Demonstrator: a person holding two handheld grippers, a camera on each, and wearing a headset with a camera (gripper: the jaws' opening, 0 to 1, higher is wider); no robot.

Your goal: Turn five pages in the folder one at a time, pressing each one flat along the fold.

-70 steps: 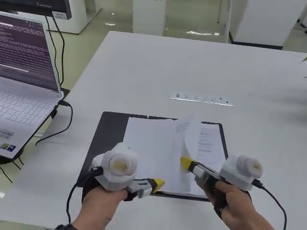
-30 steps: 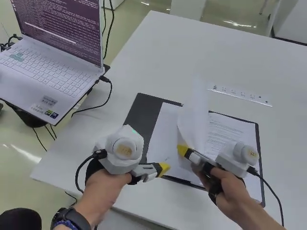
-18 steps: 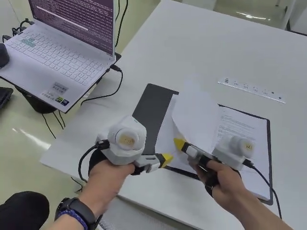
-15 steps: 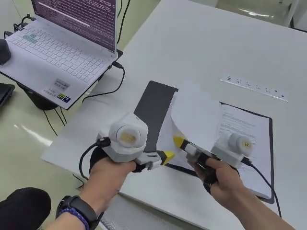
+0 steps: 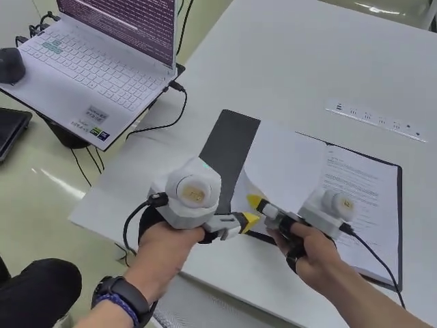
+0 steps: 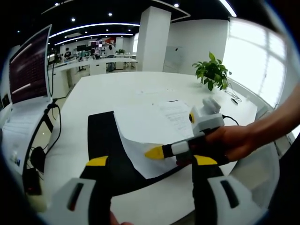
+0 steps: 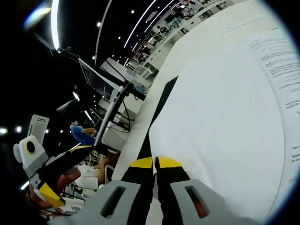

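While page [image 5: 283,167] arches leftward over the fold, items stand as follows.

1. Folder [image 5: 229,147]: lies open on table [image 5: 287,55] near its front-left corner. The black left cover is partly bare.
2. Page: blank side up and bowed across the left half, with its near corner lifted off the stack.
3. Sheet [image 5: 362,198]: printed, lying flat on the right half.
4. Right gripper [image 5: 254,202]: jaws pinched together on the page's near edge.
5. Left gripper [image 5: 247,221]: jaws spread and holding nothing. It hovers just beside the right one, over the folder's near edge.

Step in hand (judged): laying this page down, then flattening it.
- Lower the pinched corner slowly, so the bow rolls out toward the cover and does not crease.
- Let go only once the corner rests on the left stack.
- Run one closed tip along the fold from near end to far, lightly, so the folder does not skid.
- The free left tool could steady the cover meanwhile.

Edges and room:
- The folder's near edge sits close to the table's front edge, so a downward push there risks tipping or sliding it off.
- Laptop [image 5: 116,61] and cable [image 5: 160,123] lie well to the left, clear of the swing.
- Socket strip [image 5: 379,119] lies beyond the folder.
- Bare table surrounds the far side, giving ample space to sweep.
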